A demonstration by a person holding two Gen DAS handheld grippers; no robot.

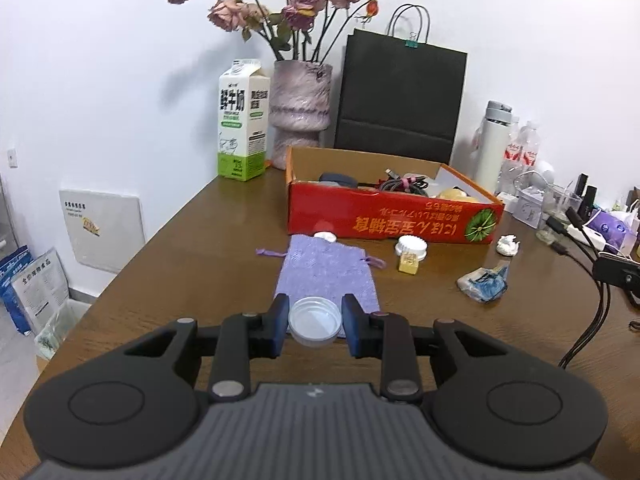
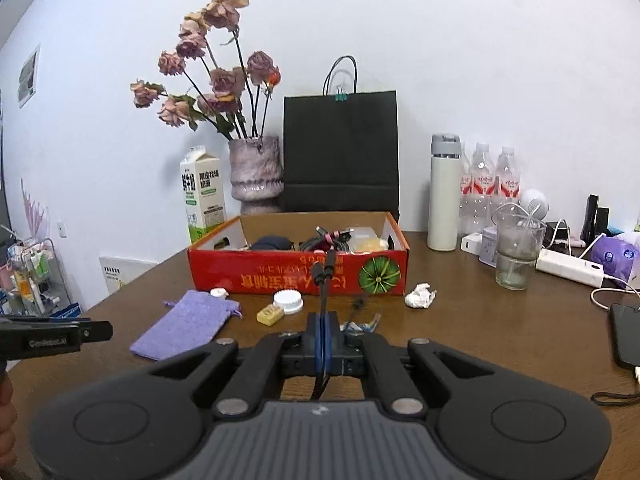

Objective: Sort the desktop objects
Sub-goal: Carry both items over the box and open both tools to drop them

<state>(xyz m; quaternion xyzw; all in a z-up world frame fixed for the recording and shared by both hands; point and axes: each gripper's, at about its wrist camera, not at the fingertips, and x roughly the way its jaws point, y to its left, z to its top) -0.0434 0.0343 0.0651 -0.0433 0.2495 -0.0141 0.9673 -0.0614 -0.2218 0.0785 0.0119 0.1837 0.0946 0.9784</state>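
Between my left tongs sits a clear lid, gripped; right tongs pinch a black cable running straight ahead toward the red box, where both belong.

From the left wrist view, the open box sits on the worktop at 12 o'clock, with cables lying in it. Behind it the paper bag stands at 12 o'clock, the vase at 11 o'clock and the milk carton left of the vase. Before the box lies the pouch; the jar is at its 3 o'clock, the crumpled tissue farther right, and the wrapper at 4 o'clock. The flask stands at 2 o'clock, right of the bag, with the water bottles beside it.
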